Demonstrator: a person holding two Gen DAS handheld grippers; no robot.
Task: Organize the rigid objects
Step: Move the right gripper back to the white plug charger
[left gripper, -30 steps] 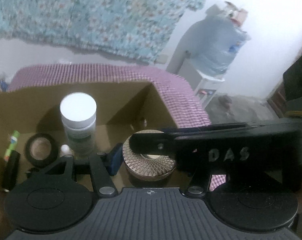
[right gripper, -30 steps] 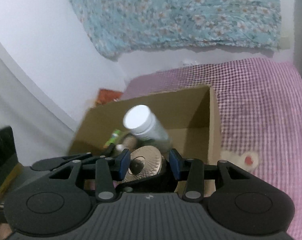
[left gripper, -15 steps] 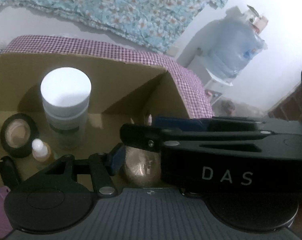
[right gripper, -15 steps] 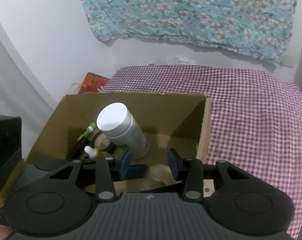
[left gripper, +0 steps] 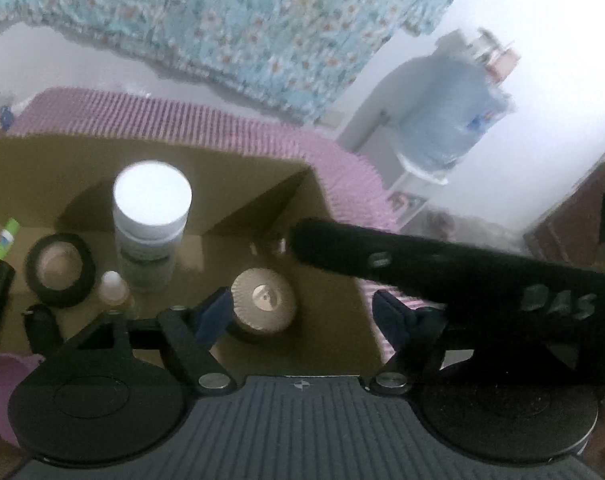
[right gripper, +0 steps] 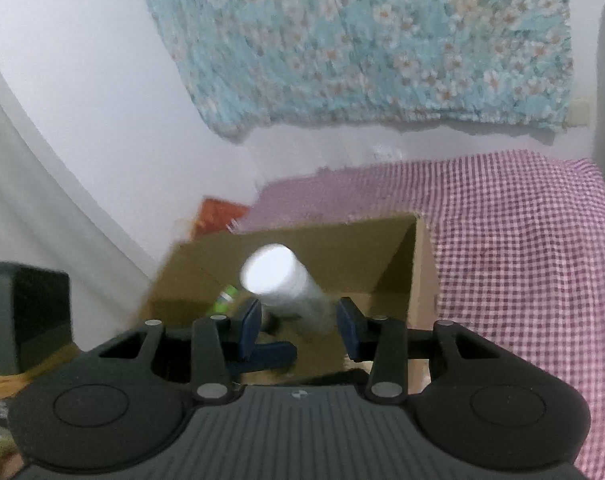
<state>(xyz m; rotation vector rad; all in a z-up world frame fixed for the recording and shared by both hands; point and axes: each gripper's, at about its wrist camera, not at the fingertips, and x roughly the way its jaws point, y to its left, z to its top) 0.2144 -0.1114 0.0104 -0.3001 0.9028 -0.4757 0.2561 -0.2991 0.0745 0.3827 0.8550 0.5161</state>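
Both pictures are dim and smeared with blur. The white jar lid point(left gripper: 152, 194) glares bright. Dark shadows sit inside the cardboard box point(left gripper: 238, 168). The floral cloth point(right gripper: 382, 40) looks fuzzy. Edges bend round, corners go black.

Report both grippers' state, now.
Left gripper: jaws opening, round gold disc between them, not gripped.
Right gripper: open, holding nothing.

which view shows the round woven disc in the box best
Left wrist view: the woven disc lies in plain sight on the cardboard box floor. Right wrist view doesn't show it; only the white-capped bottle is clear.
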